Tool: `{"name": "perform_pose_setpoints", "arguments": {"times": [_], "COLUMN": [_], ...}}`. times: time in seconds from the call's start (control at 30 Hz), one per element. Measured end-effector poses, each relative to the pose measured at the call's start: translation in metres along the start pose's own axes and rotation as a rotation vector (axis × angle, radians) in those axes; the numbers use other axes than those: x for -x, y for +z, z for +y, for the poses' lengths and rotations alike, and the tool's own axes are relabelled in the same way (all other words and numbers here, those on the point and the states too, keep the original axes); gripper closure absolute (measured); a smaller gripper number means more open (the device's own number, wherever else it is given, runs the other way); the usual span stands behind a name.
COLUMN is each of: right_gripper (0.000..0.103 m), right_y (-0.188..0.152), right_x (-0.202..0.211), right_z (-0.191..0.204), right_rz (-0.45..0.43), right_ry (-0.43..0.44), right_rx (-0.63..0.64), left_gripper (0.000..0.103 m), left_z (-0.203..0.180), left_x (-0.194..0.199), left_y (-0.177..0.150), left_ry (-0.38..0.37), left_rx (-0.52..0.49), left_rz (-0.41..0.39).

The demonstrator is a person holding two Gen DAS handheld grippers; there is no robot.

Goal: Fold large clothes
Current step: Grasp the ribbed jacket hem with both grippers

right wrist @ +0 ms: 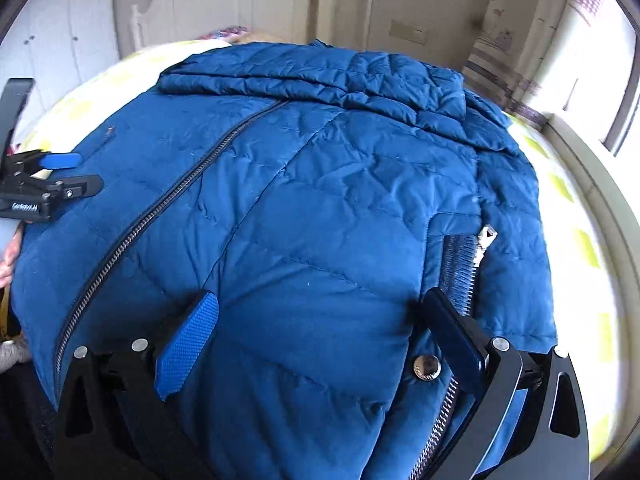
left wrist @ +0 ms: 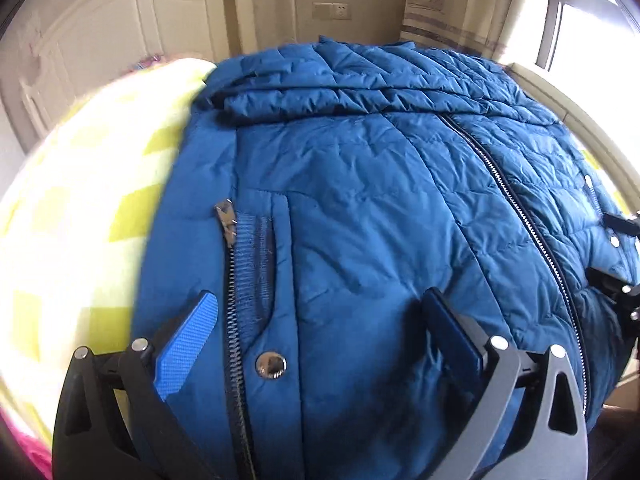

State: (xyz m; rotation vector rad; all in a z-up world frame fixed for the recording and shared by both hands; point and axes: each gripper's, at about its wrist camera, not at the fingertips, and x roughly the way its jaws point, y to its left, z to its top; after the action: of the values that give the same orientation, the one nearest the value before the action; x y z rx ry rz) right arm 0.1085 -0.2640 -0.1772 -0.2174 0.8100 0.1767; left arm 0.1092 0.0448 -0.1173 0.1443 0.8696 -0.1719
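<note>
A large blue quilted jacket (left wrist: 360, 208) lies front-up on the bed, its central zipper (left wrist: 516, 200) closed and both sleeves folded across the chest. It also fills the right wrist view (right wrist: 320, 200). My left gripper (left wrist: 320, 312) is open just above the jacket's lower left part, its fingers either side of a pocket zipper (left wrist: 230, 280) and a snap button (left wrist: 271, 365). My right gripper (right wrist: 320, 312) is open above the lower right part, near the other pocket zipper (right wrist: 464, 264) and snap (right wrist: 427, 368). The left gripper also shows at the left edge of the right wrist view (right wrist: 68, 172).
The jacket lies on a yellow and white checked bedspread (left wrist: 80, 220). A white headboard and wardrobe (left wrist: 120, 20) stand behind. A curtain (left wrist: 460, 0) and window (left wrist: 580, 20) are at the far right. A pale bed rail (right wrist: 592, 184) runs along the right side.
</note>
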Motion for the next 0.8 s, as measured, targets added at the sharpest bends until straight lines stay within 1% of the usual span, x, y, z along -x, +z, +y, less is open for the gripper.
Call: {"name": "perform_pose_setpoints", "arguments": {"times": [0.03,0.07,0.1,0.13,0.17,0.2,0.23,0.27,0.3,0.33,0.37,0.4,0.43,0.5,0.57,0.6,0.67,0.7,0.73,0.77,0.8], "right_gripper": [0.005,0.005,0.005,0.005,0.005,0.005,0.005,0.005,0.005,0.005,0.005,0.005,0.005,0.005,0.005,0.005,0.005,0.005,0.004,0.004,0.004], "right_y": [0.002,0.002,0.001,0.000,-0.003,-0.006,-0.011,-0.014,-0.014,-0.013,-0.013,-0.013,-0.013,-0.017,-0.027,-0.033,-0.046,-0.052,-0.060,-0.064,-0.066], "right_x": [0.007,0.016,0.023,0.025,0.025,0.023,0.017,0.013,0.012,0.008,0.007,0.010,0.014,0.030,0.047,0.050,0.045,0.040,0.036,0.035,0.035], "right_z": [0.005,0.013,0.022,0.029,0.042,0.051,0.062,0.065,0.060,0.050,0.043,0.038,0.037,0.033,0.026,0.022,0.014,0.010,0.002,-0.003,-0.004], "right_rz": [-0.012,-0.045,-0.065,-0.066,-0.060,-0.052,-0.038,-0.043,-0.046,-0.016,0.000,0.005,-0.002,-0.039,-0.081,-0.083,-0.051,-0.034,-0.036,-0.052,-0.062], "right_ry": [-0.023,-0.012,0.017,0.034,0.043,0.038,0.009,-0.004,0.018,0.066,0.093,0.088,0.068,0.031,0.022,0.021,0.017,0.016,0.046,0.069,0.070], "right_rx": [-0.001,0.017,0.043,0.066,0.111,0.149,0.200,0.207,0.177,0.122,0.090,0.083,0.086,0.090,0.084,0.084,0.090,0.083,0.037,-0.003,-0.016], "left_gripper": [0.002,0.002,0.002,0.002,0.002,0.002,0.002,0.002,0.002,0.002,0.002,0.002,0.002,0.002,0.002,0.002,0.002,0.002,0.002,0.002,0.002], "left_z": [-0.006,-0.016,-0.024,-0.034,-0.045,-0.060,-0.073,-0.079,-0.078,-0.073,-0.067,-0.060,-0.055,-0.038,-0.023,-0.015,-0.004,0.003,0.010,0.011,0.010], "left_x": [0.007,0.020,0.028,0.032,0.034,0.031,0.021,0.013,0.011,0.011,0.010,0.010,0.013,0.028,0.040,0.040,0.032,0.028,0.029,0.031,0.033], "left_y": [0.000,-0.001,-0.002,-0.003,-0.005,-0.008,-0.014,-0.018,-0.022,-0.024,-0.022,-0.020,-0.020,-0.023,-0.033,-0.037,-0.050,-0.059,-0.063,-0.067,-0.068], "left_ry": [-0.010,-0.059,-0.088,-0.104,-0.105,-0.075,-0.017,0.014,0.011,-0.009,-0.046,-0.072,-0.077,-0.048,-0.034,-0.032,-0.001,-0.029,-0.053,-0.048,-0.035], "left_rx": [-0.010,-0.026,-0.042,-0.068,-0.109,-0.172,-0.232,-0.258,-0.246,-0.218,-0.188,-0.165,-0.153,-0.119,-0.095,-0.087,-0.078,-0.060,-0.041,-0.040,-0.054], "left_rz": [-0.026,-0.064,-0.081,-0.090,-0.091,-0.083,-0.059,-0.041,-0.063,-0.070,-0.044,-0.025,-0.022,-0.068,-0.087,-0.080,-0.049,-0.053,-0.080,-0.097,-0.097]}}
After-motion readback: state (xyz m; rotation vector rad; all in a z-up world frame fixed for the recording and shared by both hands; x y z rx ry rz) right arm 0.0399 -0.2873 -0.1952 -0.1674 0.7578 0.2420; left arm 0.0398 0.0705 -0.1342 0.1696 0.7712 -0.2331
